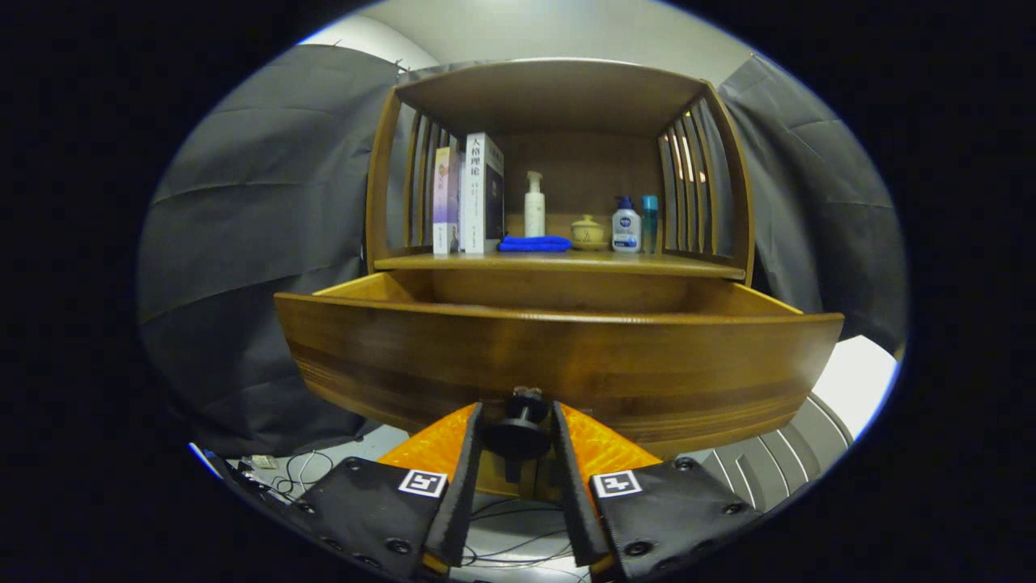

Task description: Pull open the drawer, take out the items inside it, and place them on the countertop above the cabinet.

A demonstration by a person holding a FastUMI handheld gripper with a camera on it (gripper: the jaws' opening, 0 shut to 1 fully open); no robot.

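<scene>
Dim, sharp, strong fisheye bowing

It was a mock-up of a home corner set inside a booth. A wooden cabinet (558, 243) stood at twelve o'clock, its shelf holding books (469, 194), a folded blue cloth (534, 243), a small lidded jar (588, 232) and toiletry bottles (626, 227). Grey cloth (259, 243) hung at nine and three o'clock, and loose cables (299, 474) lay on the floor at seven.

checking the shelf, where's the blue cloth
In the gripper view, the blue cloth lies folded on the countertop, between the books and the small lidded jar.
</scene>
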